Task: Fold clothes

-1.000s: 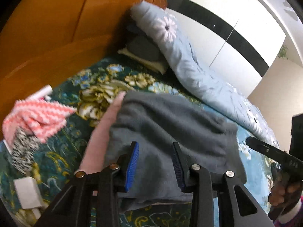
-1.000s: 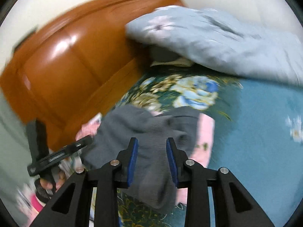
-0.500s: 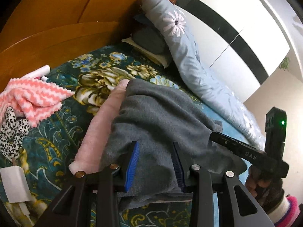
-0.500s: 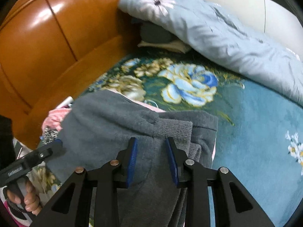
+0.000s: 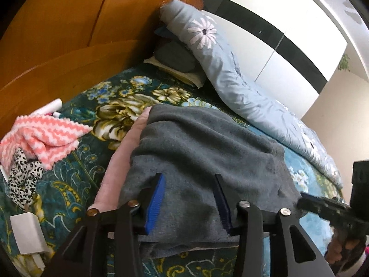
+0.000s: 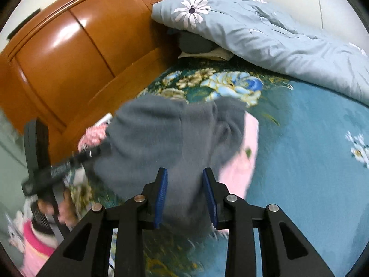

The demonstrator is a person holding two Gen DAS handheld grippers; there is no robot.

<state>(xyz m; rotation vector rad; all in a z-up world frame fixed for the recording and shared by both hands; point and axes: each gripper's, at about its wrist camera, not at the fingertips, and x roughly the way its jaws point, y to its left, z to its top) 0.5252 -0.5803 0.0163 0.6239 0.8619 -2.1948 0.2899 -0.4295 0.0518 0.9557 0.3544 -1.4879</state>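
While both grippers sit over the grey sweater [image 5: 203, 152], neither is pinching anything: the left gripper [image 5: 188, 195] has its jaws spread wide over the near hem, and the right gripper [image 6: 185, 195] is parted too, with grey knit showing between its pads. The sweater is folded on top of a pink garment [image 5: 124, 152], mid-bed on the floral bedspread [image 5: 76, 170]. My worry is that a grab from here could snag the pink layer underneath as well, or drag the thick knit and undo the fold. The right view is blurry, so edges are hard to judge. No containers anywhere that I can spot.
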